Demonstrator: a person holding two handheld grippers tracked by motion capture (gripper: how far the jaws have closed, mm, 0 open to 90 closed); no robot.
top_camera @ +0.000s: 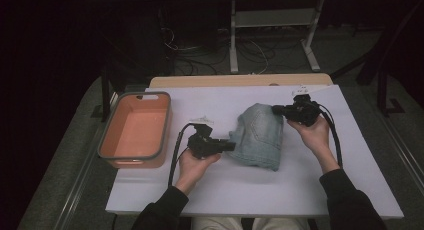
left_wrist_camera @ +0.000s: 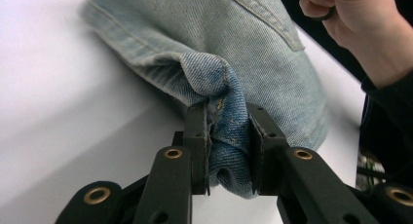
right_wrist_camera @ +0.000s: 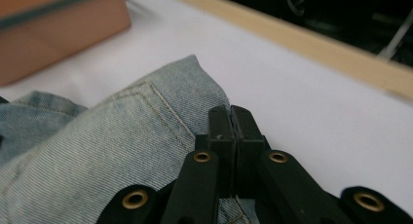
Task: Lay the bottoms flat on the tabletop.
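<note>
A: Where is the denim garment (top_camera: pixel 260 135) right now?

B: Folded into a bundle near the middle of the white worktop (top_camera: pixel 240 190), to the right of the orange bin (top_camera: pixel 135 130). A back pocket faces up in the high view.

A: What is the left gripper (top_camera: pixel 227 145) doing?

B: It comes at the bundle's left edge. In the left gripper view its fingers (left_wrist_camera: pixel 197 136) sit narrow with a bunched seam of the denim (left_wrist_camera: pixel 229 112) pinched between them, and the cloth bulges above and below the pads. The fold is lifted a little off the worktop there.

A: And the right gripper (top_camera: pixel 276 109)?

B: It sits at the far right corner of the bundle, held in the person's right hand (top_camera: pixel 315 132). In the right gripper view the fingers (right_wrist_camera: pixel 220 126) are pressed almost together at the cloth's edge (the denim (right_wrist_camera: pixel 122 151) lies just to their left and runs beneath them), so they seem to hold a thin edge, though the cloth between the pads is hard to make out.

A: Anything else close by?

B: The orange bin stands apart from the garment, at the worktop's left edge, and the left hand (top_camera: pixel 192 167) rests low behind its gripper.
</note>
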